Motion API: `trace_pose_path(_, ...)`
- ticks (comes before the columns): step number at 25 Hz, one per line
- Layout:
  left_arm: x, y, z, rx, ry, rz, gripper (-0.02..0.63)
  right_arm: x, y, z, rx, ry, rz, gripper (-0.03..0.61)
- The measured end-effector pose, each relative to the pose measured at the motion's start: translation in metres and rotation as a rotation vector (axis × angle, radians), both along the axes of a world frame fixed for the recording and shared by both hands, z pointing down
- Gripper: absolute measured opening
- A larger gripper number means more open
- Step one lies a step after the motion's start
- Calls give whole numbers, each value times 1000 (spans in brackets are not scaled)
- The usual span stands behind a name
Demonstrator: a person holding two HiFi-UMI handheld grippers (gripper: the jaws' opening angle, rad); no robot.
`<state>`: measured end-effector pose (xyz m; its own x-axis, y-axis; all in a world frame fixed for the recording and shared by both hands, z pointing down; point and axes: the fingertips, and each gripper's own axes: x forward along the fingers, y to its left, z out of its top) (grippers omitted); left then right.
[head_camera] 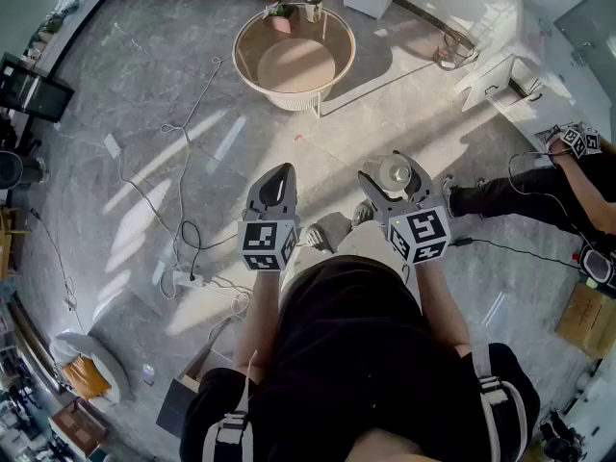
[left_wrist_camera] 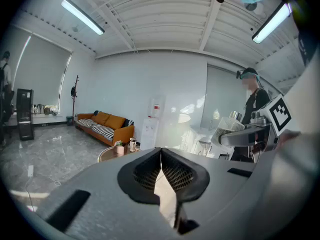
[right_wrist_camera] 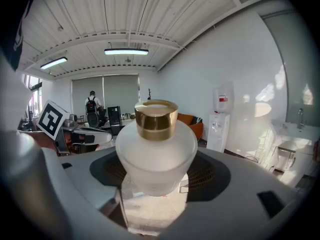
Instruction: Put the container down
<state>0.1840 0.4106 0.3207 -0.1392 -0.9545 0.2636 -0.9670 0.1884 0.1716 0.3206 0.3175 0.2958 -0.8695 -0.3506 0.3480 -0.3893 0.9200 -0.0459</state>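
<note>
My right tongs (head_camera: 393, 175) grip the frosted jar (right_wrist_camera: 156, 151), which stands upright between them with its gold cap (right_wrist_camera: 156, 118) on top. My left tongs (head_camera: 273, 189) are closed on nothing. The round tabletop (head_camera: 252, 83) is ahead, well apart, a little left.

Grey marble-look tile floor (head_camera: 125, 94), sun patches across it. Straight ahead of L gripper (head_camera: 278, 173) & R gripper (head_camera: 396, 166), well apart: round low table w/ beige top & white rim (head_camera: 294, 65), standing on floor. Left of L gripper, nearer the person: white power strip (head_camera: 188, 279), thin cables (head_camera: 183, 133) trailing fwd. Far right of R gripper: brown cardboard box (head_camera: 584, 320). Back-left of L gripper: dark flat box (head_camera: 178, 404).
</note>
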Motion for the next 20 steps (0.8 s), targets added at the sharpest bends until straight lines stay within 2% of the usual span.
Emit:
trace_pose_path(9,5,9,-5,11,-5,15,20,-7,13,-9,17,-20,-34,333)
trace_pose_path(20,3,11,-4,-5,-13,46,20,-17,18,-19,-20,-55,-36,333)
